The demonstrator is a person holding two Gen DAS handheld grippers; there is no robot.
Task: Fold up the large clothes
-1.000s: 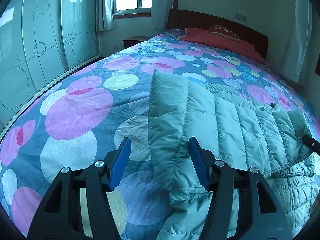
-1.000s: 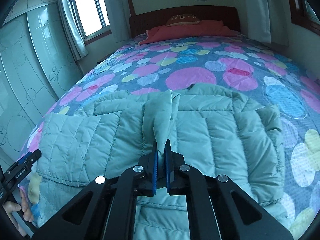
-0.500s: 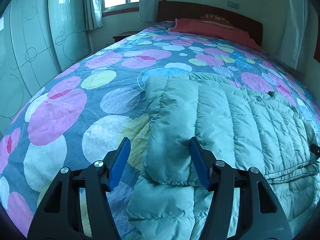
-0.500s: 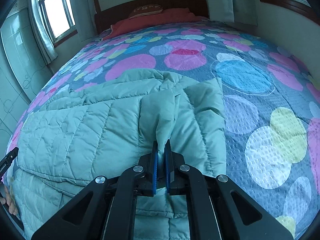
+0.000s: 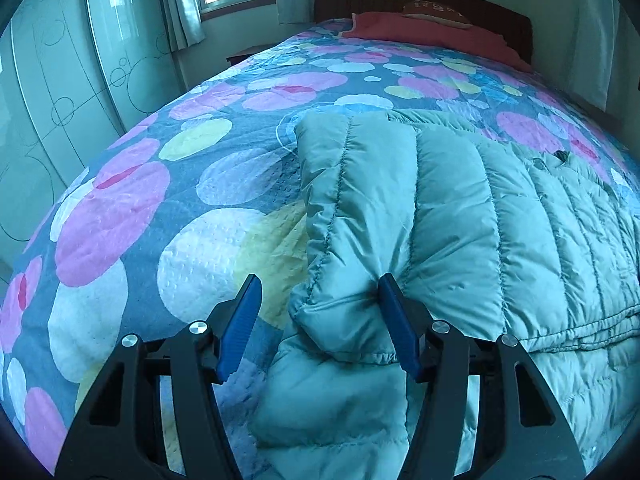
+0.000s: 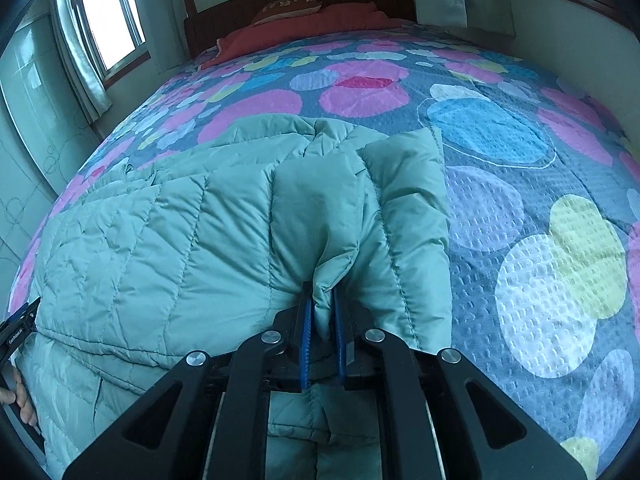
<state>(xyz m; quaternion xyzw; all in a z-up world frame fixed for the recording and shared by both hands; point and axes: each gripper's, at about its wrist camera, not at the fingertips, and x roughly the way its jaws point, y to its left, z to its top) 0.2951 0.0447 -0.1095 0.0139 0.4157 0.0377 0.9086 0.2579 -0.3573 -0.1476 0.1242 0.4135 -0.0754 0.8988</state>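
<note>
A pale green puffer jacket lay near the foot of a bed, its top layer folded over the layer beneath, as both hand-held grippers came to rest low over it. In the two earlier pairs of views that top layer sat higher and a pinch of it rose sharply from the right gripper; here it lay flat, filling the centre and left of the right view and the right half of the left view. The right gripper's jaws had just been opening, a ridge of fabric between them still touching the blue pads, so the release looked under way rather than done. The left gripper stood spread, one finger against the folded corner, the other over bare bedspread, gripping nothing. Judged from this, one fold was laid and the next edge awaited picking.

The jacket's near hem ran out of the bottom of both frames. At the lower left edge of the right view, a hand was barely visible. How many layers lay beneath could not be told.
</note>
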